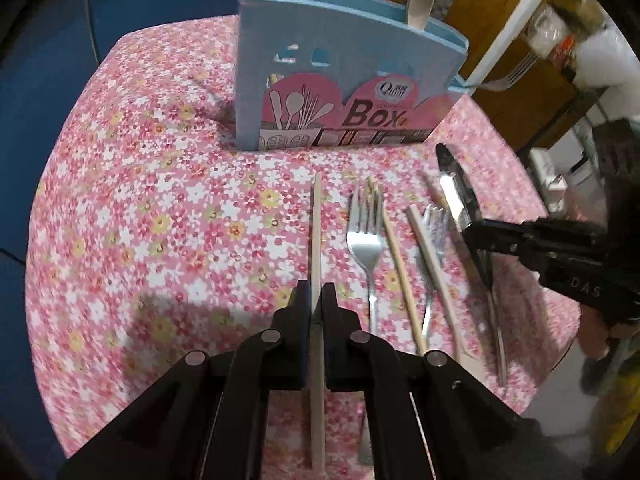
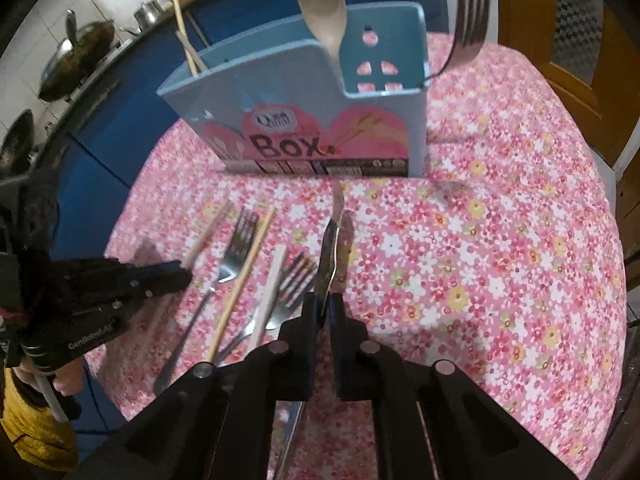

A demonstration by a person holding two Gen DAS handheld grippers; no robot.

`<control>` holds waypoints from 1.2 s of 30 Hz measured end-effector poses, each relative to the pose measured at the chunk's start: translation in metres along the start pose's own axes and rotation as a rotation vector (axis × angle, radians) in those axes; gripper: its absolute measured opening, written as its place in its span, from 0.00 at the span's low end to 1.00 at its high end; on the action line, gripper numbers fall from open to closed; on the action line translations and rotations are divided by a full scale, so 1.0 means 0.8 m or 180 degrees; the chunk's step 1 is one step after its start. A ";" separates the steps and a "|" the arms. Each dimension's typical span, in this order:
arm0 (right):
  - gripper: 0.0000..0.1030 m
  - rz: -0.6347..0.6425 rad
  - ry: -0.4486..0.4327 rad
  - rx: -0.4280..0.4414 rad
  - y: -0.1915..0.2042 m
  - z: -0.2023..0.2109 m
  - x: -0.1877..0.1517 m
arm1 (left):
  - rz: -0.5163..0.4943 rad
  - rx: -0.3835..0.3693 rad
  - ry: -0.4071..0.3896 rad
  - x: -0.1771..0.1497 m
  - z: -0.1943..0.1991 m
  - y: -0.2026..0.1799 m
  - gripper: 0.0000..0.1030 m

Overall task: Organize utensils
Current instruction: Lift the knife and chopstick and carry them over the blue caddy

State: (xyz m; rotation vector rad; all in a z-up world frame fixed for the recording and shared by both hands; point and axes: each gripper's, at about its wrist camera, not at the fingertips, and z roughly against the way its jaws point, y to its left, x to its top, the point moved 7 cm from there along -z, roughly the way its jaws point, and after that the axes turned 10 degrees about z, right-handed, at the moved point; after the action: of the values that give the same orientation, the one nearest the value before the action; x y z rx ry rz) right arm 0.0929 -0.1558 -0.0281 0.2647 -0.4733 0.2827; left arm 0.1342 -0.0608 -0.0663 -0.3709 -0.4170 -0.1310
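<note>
A blue utensil box (image 1: 320, 80) (image 2: 304, 120) stands on the flowered tablecloth. It holds a wooden spoon (image 2: 326, 16), chopsticks (image 2: 184, 36) and a fork (image 2: 472, 12). My left gripper (image 1: 316, 304) (image 2: 182, 274) is shut on a pale chopstick (image 1: 316, 232) that points at the box. My right gripper (image 2: 326, 308) (image 1: 450, 176) is shut on a metal knife (image 2: 334, 240) (image 1: 454, 196), blade tip toward the box. Between them on the cloth lie two forks (image 1: 364, 236) (image 1: 434, 224) and two more chopsticks (image 1: 394, 256) (image 1: 432, 264).
The round table's edge (image 1: 52, 208) drops off to a blue cabinet on the left. A wooden door (image 2: 560, 60) stands behind the table on the right. Pots (image 2: 76, 48) sit on a counter at the far left. Open cloth (image 2: 500, 260) lies right of the knife.
</note>
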 end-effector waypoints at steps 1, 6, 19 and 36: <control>0.06 -0.0009 -0.0050 0.0015 0.000 0.004 0.000 | 0.0023 -0.0043 -0.0069 -0.002 0.004 0.000 0.03; 0.06 -0.0028 -0.0361 0.0065 0.004 0.025 -0.001 | 0.0054 -0.0246 -0.0340 -0.015 0.030 -0.008 0.03; 0.05 0.0125 -0.1222 -0.0096 0.013 0.103 0.006 | -0.0039 -0.0466 -0.1091 -0.003 0.107 -0.033 0.03; 0.05 0.0440 -0.1980 -0.0598 0.022 0.167 0.081 | -0.0185 -0.0542 -0.1834 0.100 0.155 -0.077 0.03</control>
State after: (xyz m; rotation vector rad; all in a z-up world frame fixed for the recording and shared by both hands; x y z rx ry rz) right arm 0.0881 -0.1678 0.1210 0.1311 -1.1298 0.2862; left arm 0.1485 -0.0749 0.0922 -0.5654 -0.9898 -0.1151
